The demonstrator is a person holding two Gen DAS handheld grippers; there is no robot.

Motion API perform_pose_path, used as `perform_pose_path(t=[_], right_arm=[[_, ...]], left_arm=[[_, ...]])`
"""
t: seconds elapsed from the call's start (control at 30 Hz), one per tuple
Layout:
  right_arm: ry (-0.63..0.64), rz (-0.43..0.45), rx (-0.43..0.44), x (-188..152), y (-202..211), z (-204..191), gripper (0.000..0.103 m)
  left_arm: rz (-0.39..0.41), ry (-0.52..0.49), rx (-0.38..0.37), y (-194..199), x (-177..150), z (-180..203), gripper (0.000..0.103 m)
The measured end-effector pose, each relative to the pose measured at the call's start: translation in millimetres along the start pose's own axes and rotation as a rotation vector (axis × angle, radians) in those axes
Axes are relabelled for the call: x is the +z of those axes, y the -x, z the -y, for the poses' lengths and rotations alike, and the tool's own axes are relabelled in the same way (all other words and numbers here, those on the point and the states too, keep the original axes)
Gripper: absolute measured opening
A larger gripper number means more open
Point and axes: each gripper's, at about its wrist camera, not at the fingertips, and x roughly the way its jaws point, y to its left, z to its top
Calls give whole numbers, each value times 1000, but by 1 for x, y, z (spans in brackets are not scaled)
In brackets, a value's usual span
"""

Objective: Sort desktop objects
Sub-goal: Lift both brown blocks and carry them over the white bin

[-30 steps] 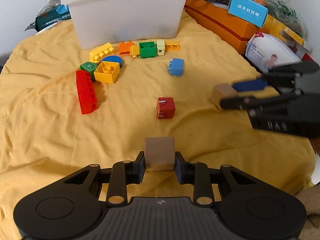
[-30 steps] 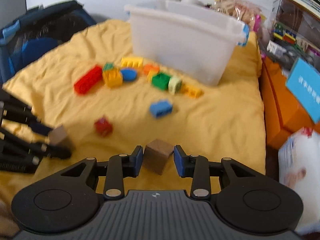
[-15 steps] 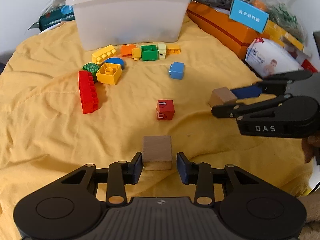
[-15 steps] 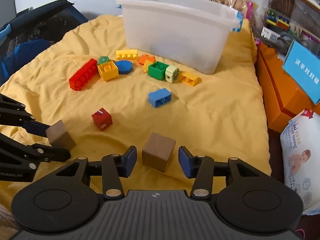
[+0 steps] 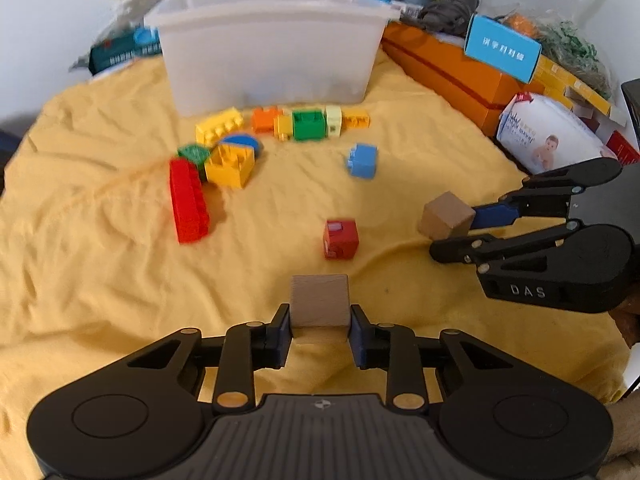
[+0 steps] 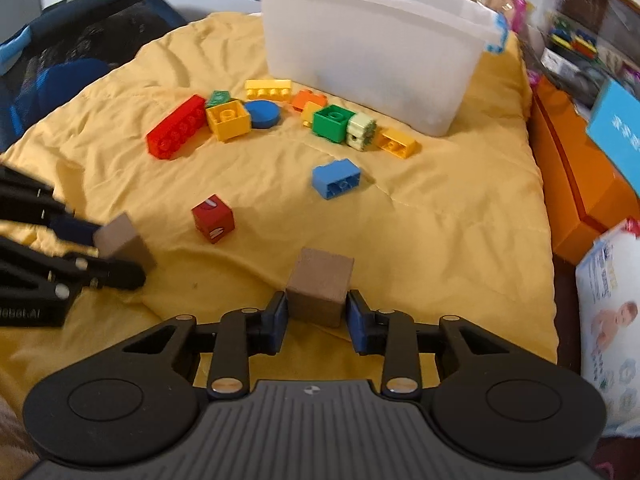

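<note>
Two wooden cubes [image 5: 319, 300] [image 6: 320, 293] between tongs (both clamped)

A cube [image 5: 340, 239] lies at the cloth's [image 5: 100, 280] centre. The bin [image 5: 268, 60] stands at twelve o'clock behind a row of bricks [image 5: 308, 122]. The long brick [image 5: 188, 200] lies at ten o'clock.

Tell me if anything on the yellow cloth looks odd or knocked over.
The blue brick lies tipped on its side, hollow underside showing, apart from the row of bricks by the white bin. Nothing looks spilled or damaged.
</note>
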Motion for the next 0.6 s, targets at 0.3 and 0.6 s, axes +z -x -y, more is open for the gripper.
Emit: perform_pose_path(t=[0.3,0.6], right_arm=[[-13,100,-6,27,29,4,35],[-29,98,4,30,26,7,35]], left_arm=[[91,-44,29,22,26,2,33],[105,-18,40,23,34,-5,33]])
